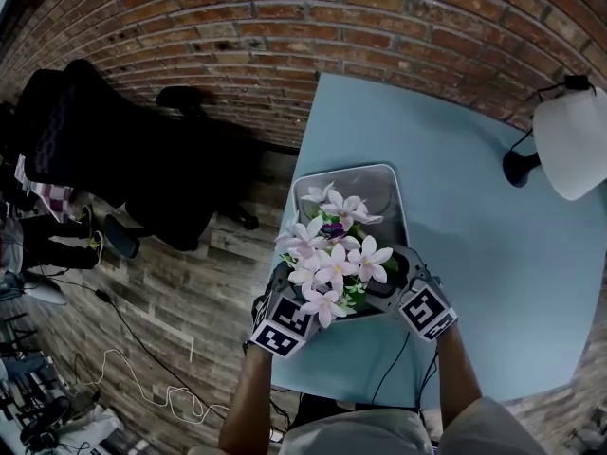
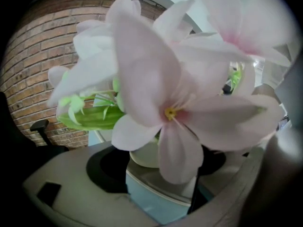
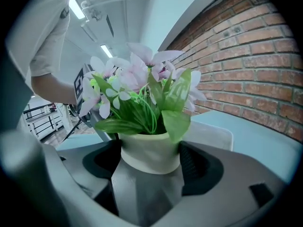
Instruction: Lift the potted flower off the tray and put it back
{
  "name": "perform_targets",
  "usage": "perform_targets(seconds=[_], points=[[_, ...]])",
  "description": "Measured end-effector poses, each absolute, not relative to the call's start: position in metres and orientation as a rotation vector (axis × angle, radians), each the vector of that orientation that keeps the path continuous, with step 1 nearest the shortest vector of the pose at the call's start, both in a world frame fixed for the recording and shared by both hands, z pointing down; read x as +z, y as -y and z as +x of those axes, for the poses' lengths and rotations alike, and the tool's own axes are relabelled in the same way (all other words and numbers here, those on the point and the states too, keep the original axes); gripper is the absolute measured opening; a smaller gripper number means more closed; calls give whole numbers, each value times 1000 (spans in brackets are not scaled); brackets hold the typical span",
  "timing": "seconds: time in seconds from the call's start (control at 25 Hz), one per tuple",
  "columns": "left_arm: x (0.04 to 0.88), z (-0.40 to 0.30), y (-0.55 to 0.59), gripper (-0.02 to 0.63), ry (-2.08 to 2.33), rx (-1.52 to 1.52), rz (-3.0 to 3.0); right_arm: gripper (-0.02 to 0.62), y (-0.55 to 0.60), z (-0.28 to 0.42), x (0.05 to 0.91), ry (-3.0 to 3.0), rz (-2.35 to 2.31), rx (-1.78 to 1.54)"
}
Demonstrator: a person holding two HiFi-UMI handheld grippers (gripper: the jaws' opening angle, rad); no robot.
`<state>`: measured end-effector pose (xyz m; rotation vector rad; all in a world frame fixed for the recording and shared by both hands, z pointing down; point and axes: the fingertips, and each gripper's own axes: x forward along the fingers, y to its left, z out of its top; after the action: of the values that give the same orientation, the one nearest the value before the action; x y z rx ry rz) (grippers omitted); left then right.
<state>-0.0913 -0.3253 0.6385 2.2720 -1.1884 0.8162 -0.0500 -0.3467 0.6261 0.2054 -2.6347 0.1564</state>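
Note:
The potted flower (image 1: pixel 332 254), pink-white blossoms over green leaves in a cream pot (image 3: pixel 150 152), stands at the near end of the grey tray (image 1: pixel 365 183). My right gripper (image 3: pixel 150 160) is shut on the pot, one pad against each side. It comes in from the right (image 1: pixel 398 284). My left gripper (image 1: pixel 296 297) reaches in from the left; its jaws stand wider than the pot (image 2: pixel 144 156), which sits out by the fingertips, and petals hide its right side. The left gripper view shows the tray rim (image 2: pixel 156 189) under the pot. Whether the pot touches the tray is hidden.
The tray lies on a light-blue table (image 1: pixel 474 245) near its left edge. A white desk lamp (image 1: pixel 569 140) stands at the table's far right. A brick wall (image 1: pixel 332 27) runs behind. A black chair (image 1: pixel 95 140) and cables (image 1: pixel 142 377) occupy the wooden floor to the left.

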Motion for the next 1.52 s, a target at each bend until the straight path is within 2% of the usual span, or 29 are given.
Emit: perform_targets(seconds=[0.28, 0.68, 1.08, 1.24, 1.52], points=[[644, -94, 328, 419, 1241, 774, 2272, 410, 354, -48, 634, 2595, 268, 153], [633, -116, 294, 419, 1322, 795, 2238, 408, 354, -4, 613, 2512, 532, 238], [566, -131, 243, 417, 1462, 683, 2263, 402, 302, 32, 551, 2482, 789, 200], [533, -134, 224, 362, 1533, 619, 2299, 384, 280, 41, 521, 2508, 897, 231], [487, -125, 185, 309, 1560, 560, 2408, 341, 229, 49, 479, 2551, 1004, 226]])
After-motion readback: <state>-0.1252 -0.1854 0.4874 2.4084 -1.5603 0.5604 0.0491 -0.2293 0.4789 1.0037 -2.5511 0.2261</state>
